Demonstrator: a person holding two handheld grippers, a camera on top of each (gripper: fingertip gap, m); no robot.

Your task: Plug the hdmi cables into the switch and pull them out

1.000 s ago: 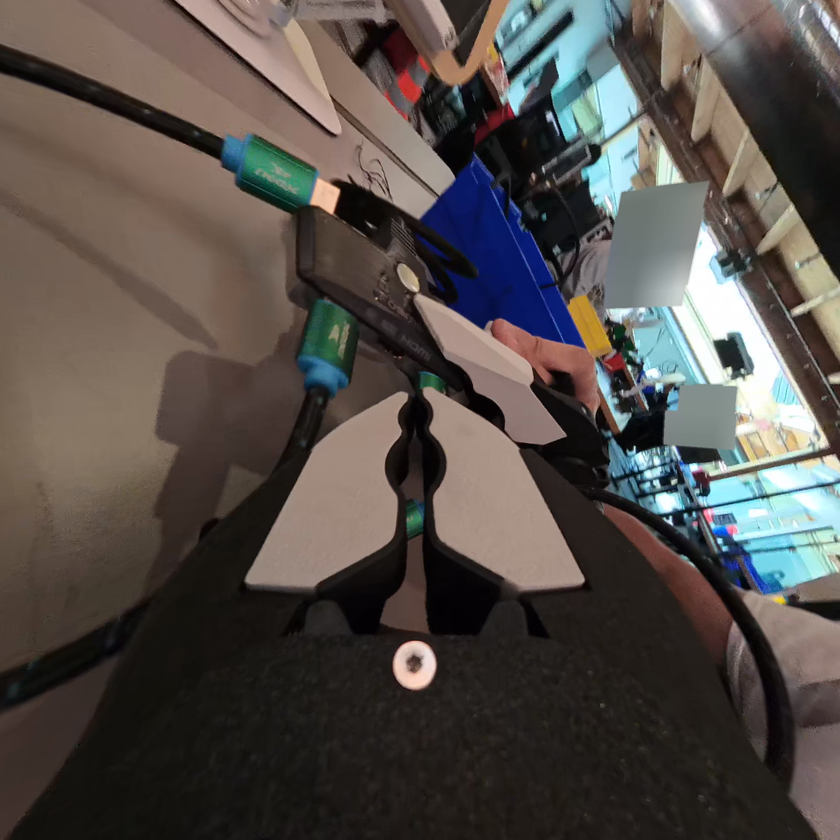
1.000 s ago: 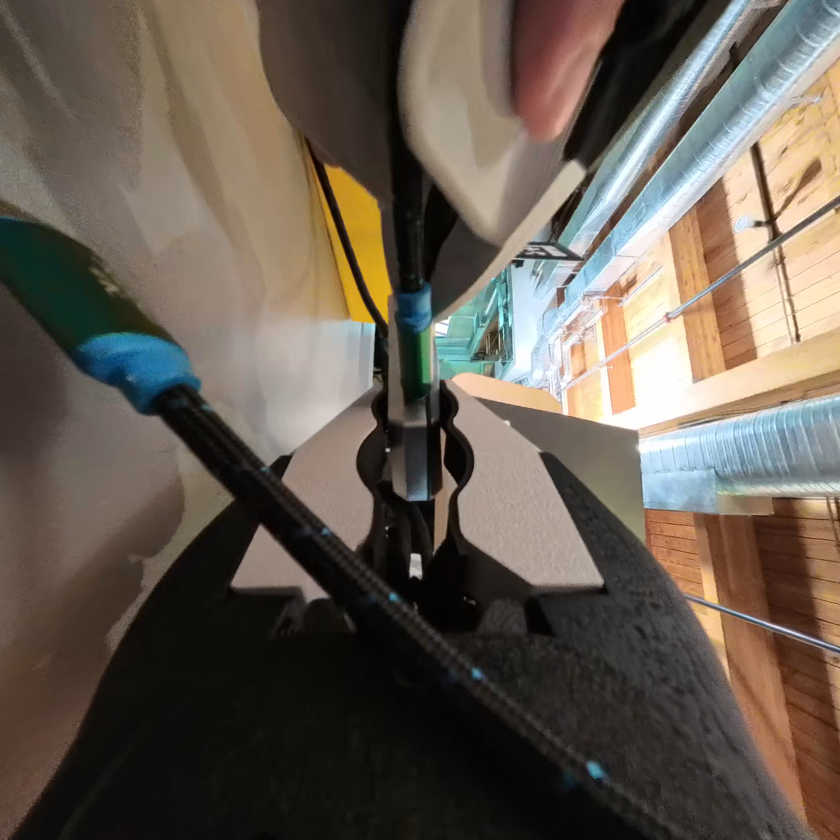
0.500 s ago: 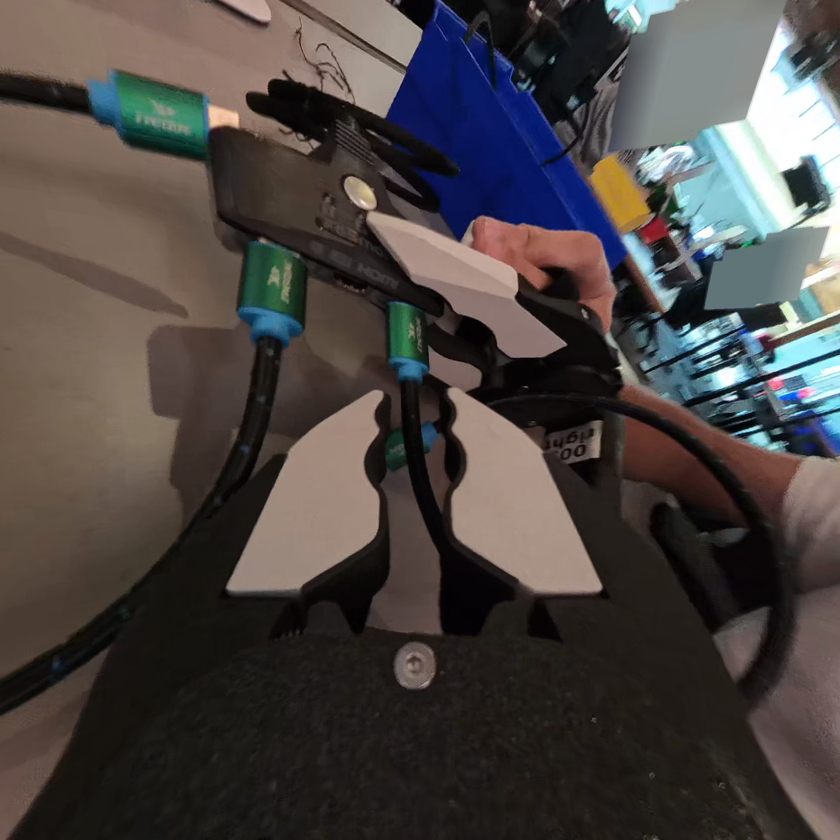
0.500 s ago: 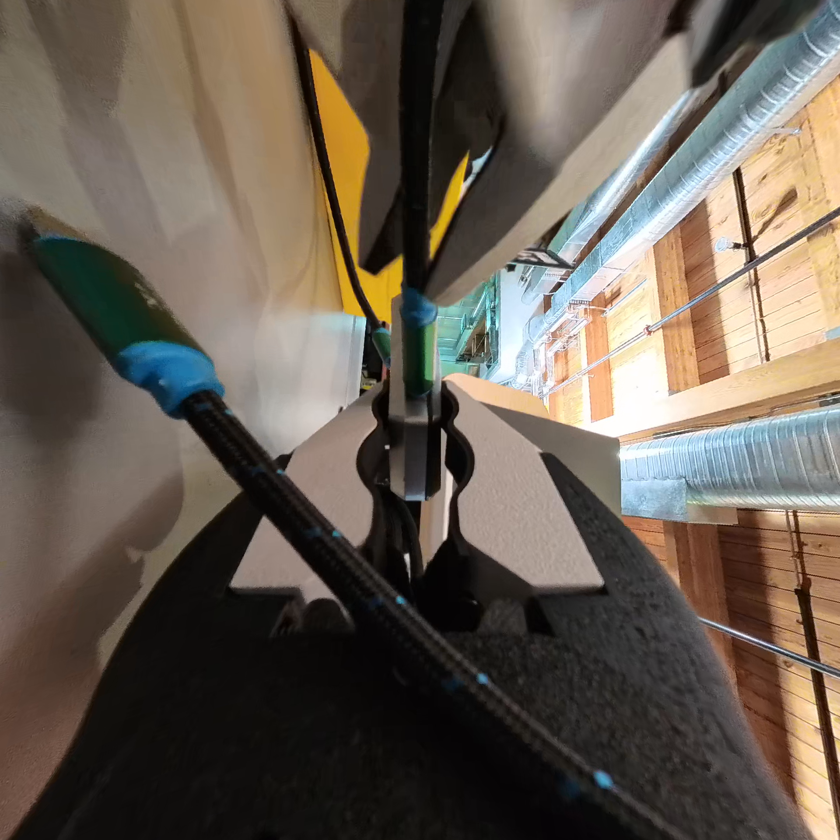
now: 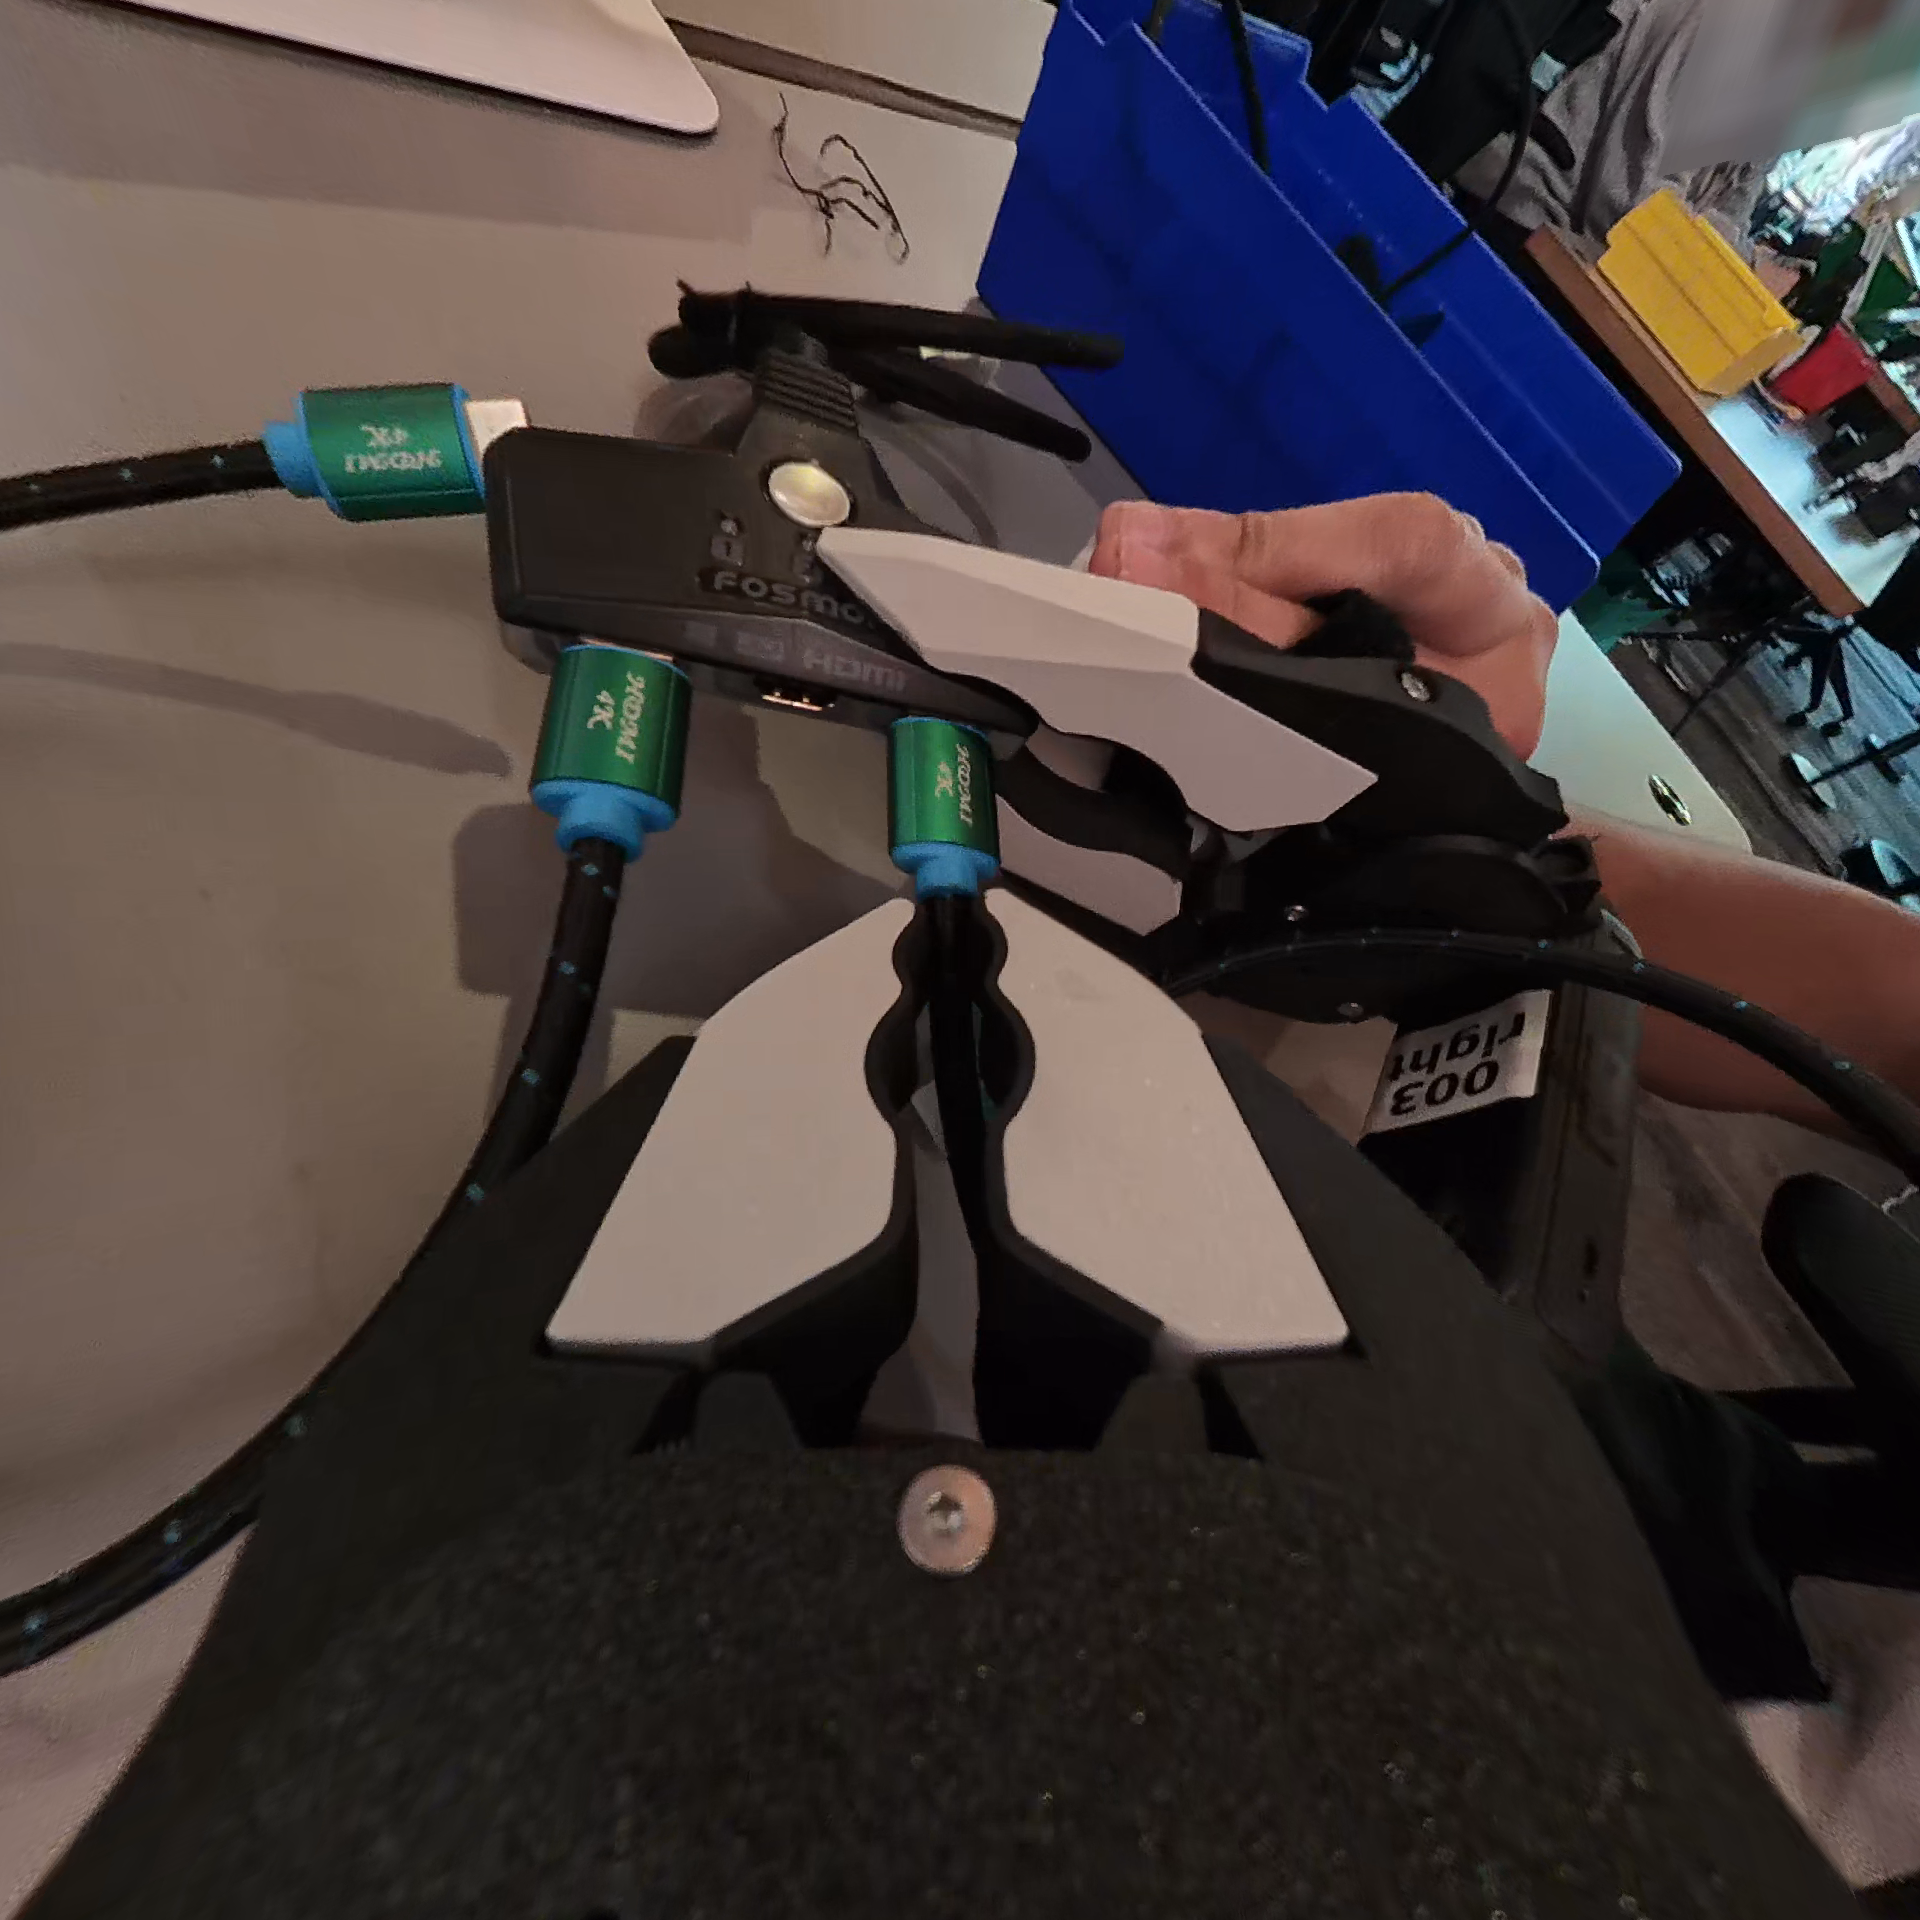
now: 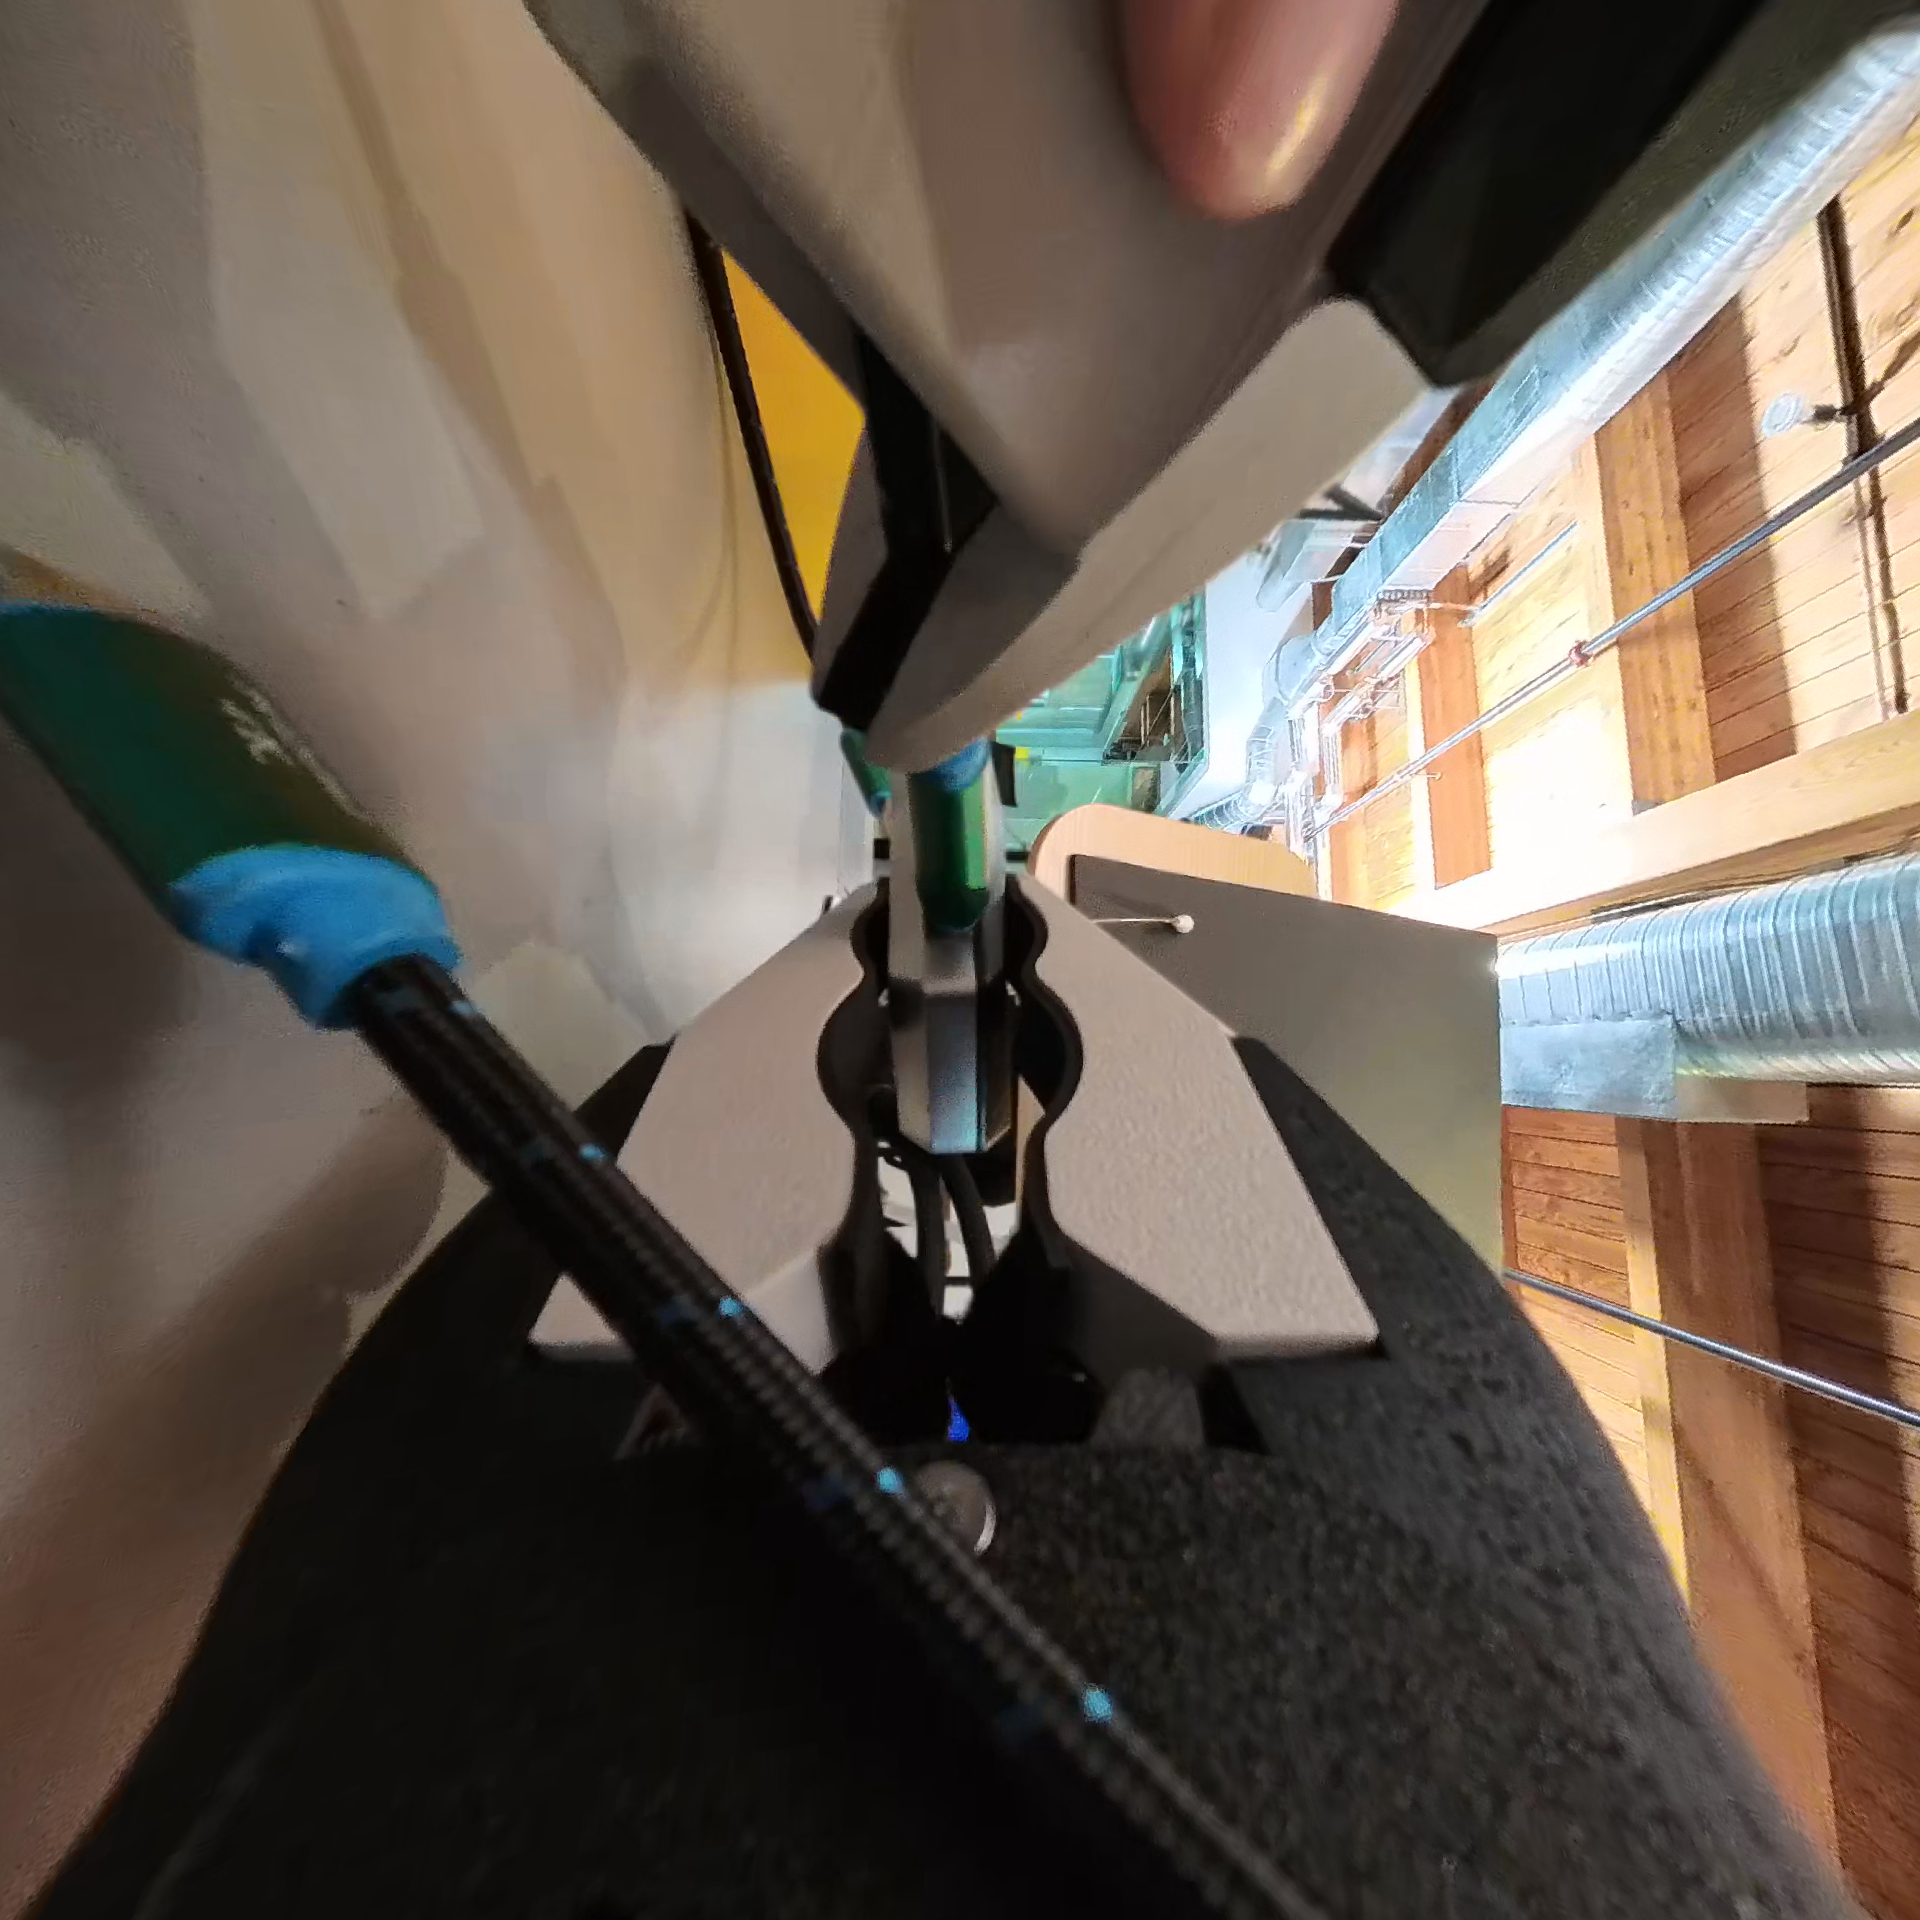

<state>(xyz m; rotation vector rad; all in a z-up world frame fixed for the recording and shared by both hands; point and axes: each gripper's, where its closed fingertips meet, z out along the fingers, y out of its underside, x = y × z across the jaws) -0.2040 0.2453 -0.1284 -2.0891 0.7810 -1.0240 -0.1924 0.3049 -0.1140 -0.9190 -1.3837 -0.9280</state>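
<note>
The black HDMI switch (image 5: 623, 540) is lifted off the grey table (image 5: 208, 935). My right gripper (image 5: 873, 634) is shut on its right end; in the right wrist view the switch's edge (image 6: 940, 1039) sits clamped between the fingers of that gripper (image 6: 940, 904). Three green plugs are in the switch: one at the left end (image 5: 384, 452), one front left (image 5: 613, 732), one front right (image 5: 940, 800). The middle front port (image 5: 795, 691) is empty. My left gripper (image 5: 948, 930) is shut on the black cable (image 5: 951, 1039) just behind the front right plug.
A blue bin (image 5: 1299, 312) stands behind the switch, with a yellow bin (image 5: 1694, 291) farther back. A white pad (image 5: 520, 52) lies at the far edge. Black straps (image 5: 914, 343) lie behind the switch. Braided cables (image 5: 551, 1039) trail left across the table.
My left gripper let go of the front right plug, drew back along its cable and closed again on the cable. The right gripper kept its hold on the switch.
</note>
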